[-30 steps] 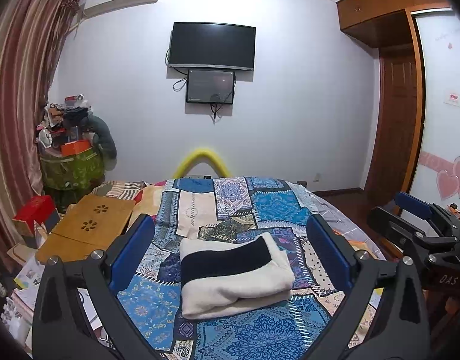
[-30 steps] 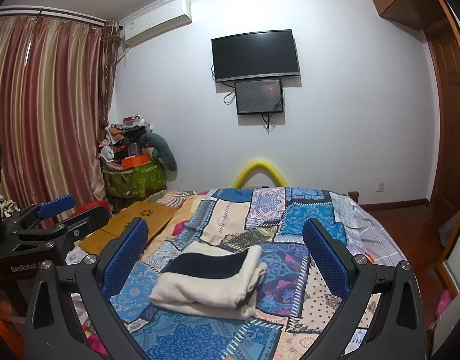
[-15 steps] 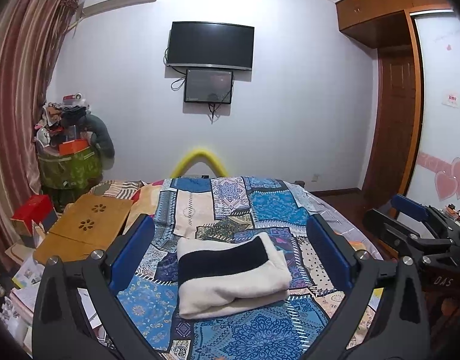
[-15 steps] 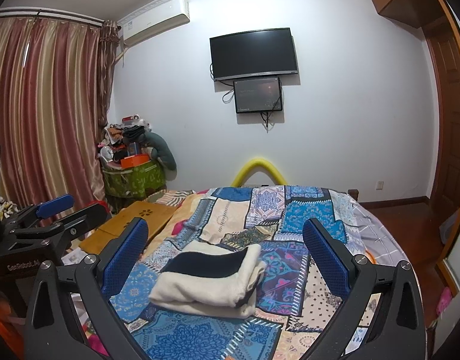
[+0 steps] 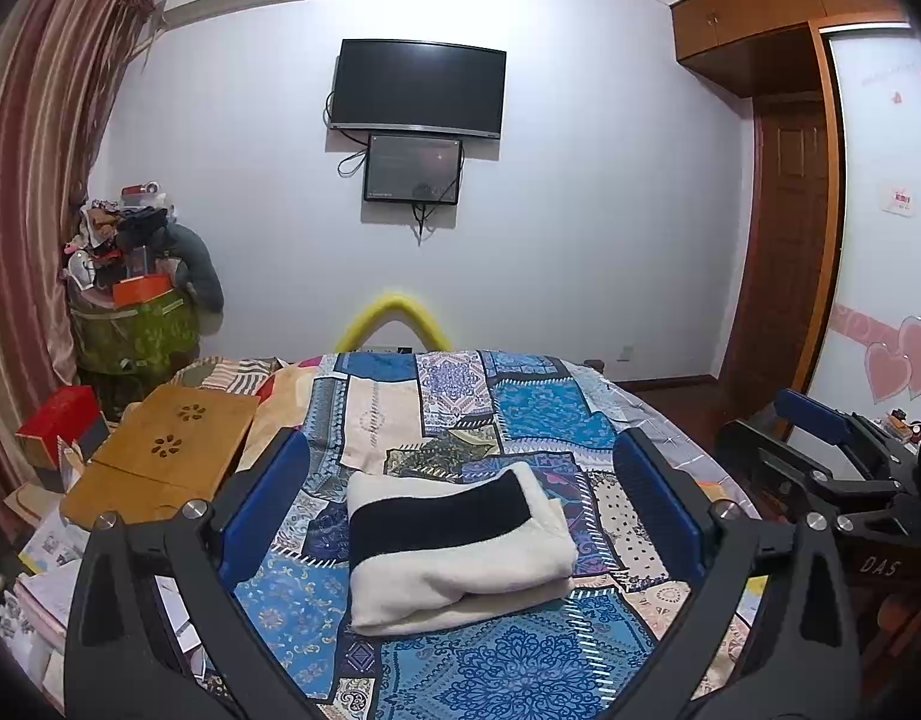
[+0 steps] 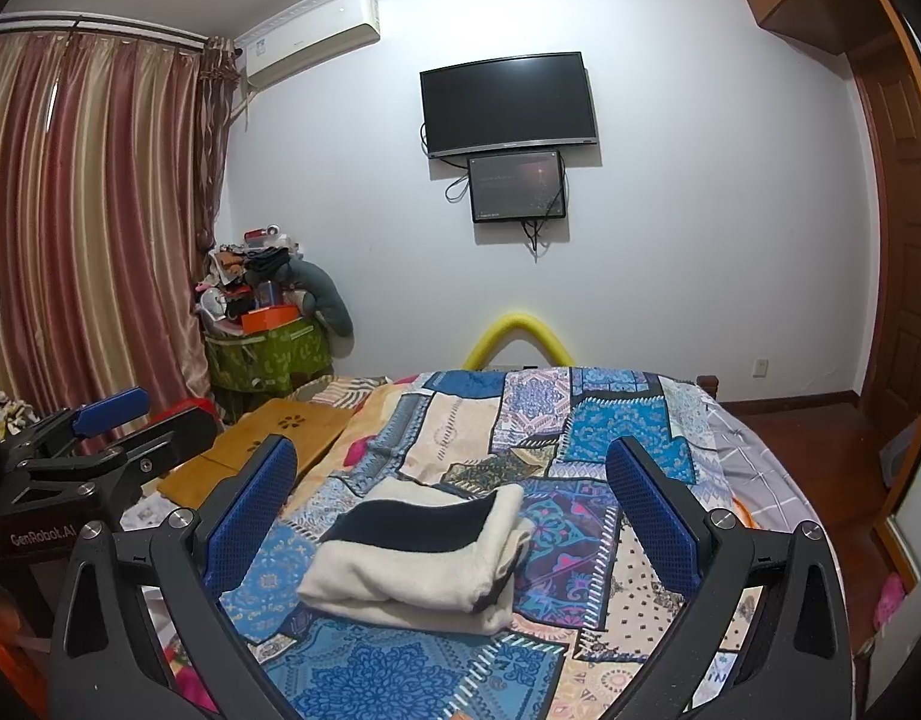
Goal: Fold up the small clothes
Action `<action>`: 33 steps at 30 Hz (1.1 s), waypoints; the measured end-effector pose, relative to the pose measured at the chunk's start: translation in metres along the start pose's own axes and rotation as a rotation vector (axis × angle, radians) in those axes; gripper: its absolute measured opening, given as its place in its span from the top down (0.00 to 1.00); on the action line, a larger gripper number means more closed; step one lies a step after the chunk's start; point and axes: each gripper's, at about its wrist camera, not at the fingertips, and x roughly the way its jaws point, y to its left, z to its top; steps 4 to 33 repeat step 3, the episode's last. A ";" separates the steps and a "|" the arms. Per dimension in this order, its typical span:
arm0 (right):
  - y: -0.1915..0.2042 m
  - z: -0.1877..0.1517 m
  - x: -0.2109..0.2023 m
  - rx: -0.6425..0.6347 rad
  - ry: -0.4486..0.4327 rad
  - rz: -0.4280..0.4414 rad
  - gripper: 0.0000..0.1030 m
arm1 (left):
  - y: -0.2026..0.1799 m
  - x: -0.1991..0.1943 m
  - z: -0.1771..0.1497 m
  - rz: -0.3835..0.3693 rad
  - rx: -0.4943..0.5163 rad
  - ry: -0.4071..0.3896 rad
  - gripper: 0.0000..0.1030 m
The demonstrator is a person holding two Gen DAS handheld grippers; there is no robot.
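Cream-white fleece with a broad black band, the folded garment (image 5: 454, 546) lies as a thick rectangular bundle on the patchwork bedspread (image 5: 520, 420) in the left wrist view, toward the near end of the bed. The left gripper (image 5: 460, 510) hangs over it with its jaws spread wide; the blue pads (image 5: 265, 501) stand well apart on either side of the bundle, touching nothing. Left of the bed sits a wooden lap desk (image 5: 160, 456) with flower-shaped cutouts, and a red box (image 5: 55, 420) lies just beyond it near the striped curtain (image 5: 34, 180). On the far wall hang a black television (image 5: 418, 87) and a smaller screen (image 5: 413, 168) just under it. A yellow foam arch (image 5: 391, 318) rises behind the foot of the bed. At the right edge the right gripper (image 5: 820, 456) shows from the side, blue pad uppermost.

From the right wrist view, the folded garment (image 6: 418, 558) rests between the wide-spread jaws of the right gripper (image 6: 454, 510), lying closer to the left pad (image 6: 250, 510) but clear of both. Its open layered end faces right, the black band on top. The bedspread (image 6: 610, 438) runs back to the yellow foam arch (image 6: 520, 336). The left gripper (image 6: 100, 450) shows at the left edge, near the lap desk (image 6: 268, 444). A white air conditioner (image 6: 313, 42) is mounted high beside the curtain (image 6: 82, 210).
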 end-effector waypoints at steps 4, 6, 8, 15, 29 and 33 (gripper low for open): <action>-0.001 -0.001 0.001 0.000 0.002 0.000 0.01 | 0.002 0.001 0.000 -0.003 -0.005 0.006 0.01; -0.001 -0.001 0.001 0.000 0.002 0.000 0.01 | 0.002 0.001 0.000 -0.003 -0.005 0.006 0.01; -0.001 -0.001 0.001 0.000 0.002 0.000 0.01 | 0.002 0.001 0.000 -0.003 -0.005 0.006 0.01; -0.001 -0.001 0.001 0.000 0.002 0.000 0.01 | 0.002 0.001 0.000 -0.003 -0.005 0.006 0.01; -0.001 -0.001 0.001 0.000 0.002 0.000 0.01 | 0.002 0.001 0.000 -0.003 -0.005 0.006 0.01; -0.001 -0.001 0.001 0.000 0.002 0.000 0.01 | 0.002 0.001 0.000 -0.003 -0.005 0.006 0.01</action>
